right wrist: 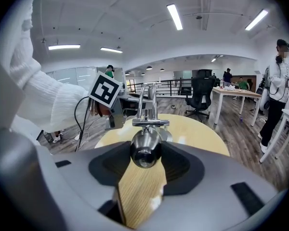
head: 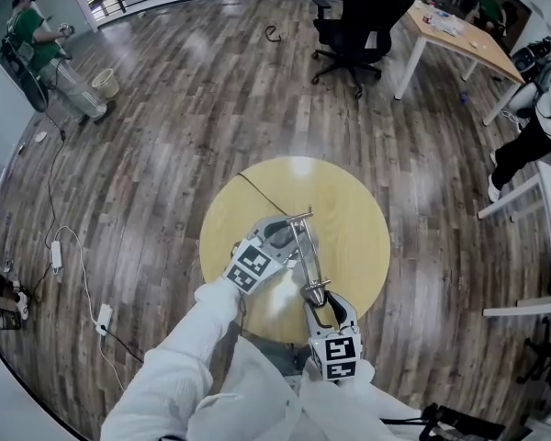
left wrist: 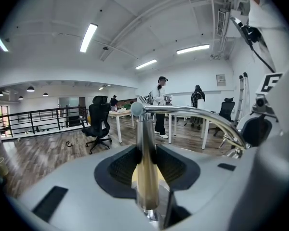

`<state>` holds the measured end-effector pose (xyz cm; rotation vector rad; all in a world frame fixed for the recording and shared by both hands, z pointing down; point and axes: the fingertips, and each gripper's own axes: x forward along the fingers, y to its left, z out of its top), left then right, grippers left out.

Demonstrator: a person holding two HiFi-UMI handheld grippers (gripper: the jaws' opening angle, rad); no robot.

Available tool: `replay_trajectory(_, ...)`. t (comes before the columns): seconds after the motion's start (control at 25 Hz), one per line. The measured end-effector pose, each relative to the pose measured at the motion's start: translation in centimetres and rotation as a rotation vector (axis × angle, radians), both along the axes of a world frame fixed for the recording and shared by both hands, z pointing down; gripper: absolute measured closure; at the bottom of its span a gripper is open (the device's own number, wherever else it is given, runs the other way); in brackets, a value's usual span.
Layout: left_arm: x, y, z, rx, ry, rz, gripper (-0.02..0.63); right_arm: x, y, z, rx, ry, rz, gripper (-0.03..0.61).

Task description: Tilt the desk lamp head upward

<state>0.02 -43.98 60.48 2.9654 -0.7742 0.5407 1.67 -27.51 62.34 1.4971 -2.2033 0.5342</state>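
A chrome desk lamp (head: 303,246) stands on the round wooden table (head: 358,209). My left gripper (head: 287,243) is shut on the lamp's upright post (left wrist: 145,167), which stands straight between the dark pads. From the top of the post the lamp's curved arm (left wrist: 202,115) runs off to the right. My right gripper (head: 320,303) is at the near table edge, shut on the rounded lamp head (right wrist: 145,150). The head sits level between its jaws, lens end toward the camera. The left gripper's marker cube (right wrist: 106,91) shows behind the lamp.
The lamp's black cord (head: 257,191) runs across the table top to the far left edge. A black office chair (head: 358,26) and a wooden desk (head: 459,39) stand far back. A power strip (head: 102,318) and cables lie on the floor at left. People stand at the room's edges.
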Motion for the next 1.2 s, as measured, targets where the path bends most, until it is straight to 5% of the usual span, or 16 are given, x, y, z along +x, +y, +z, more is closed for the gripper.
replay_trajectory(1.2, -0.3, 0.4, -0.2, 0.012, -0.022, -0.006, 0.486, 0.4, 2.1, -12.8, 0.121, -0.02, -0.087, 0.374)
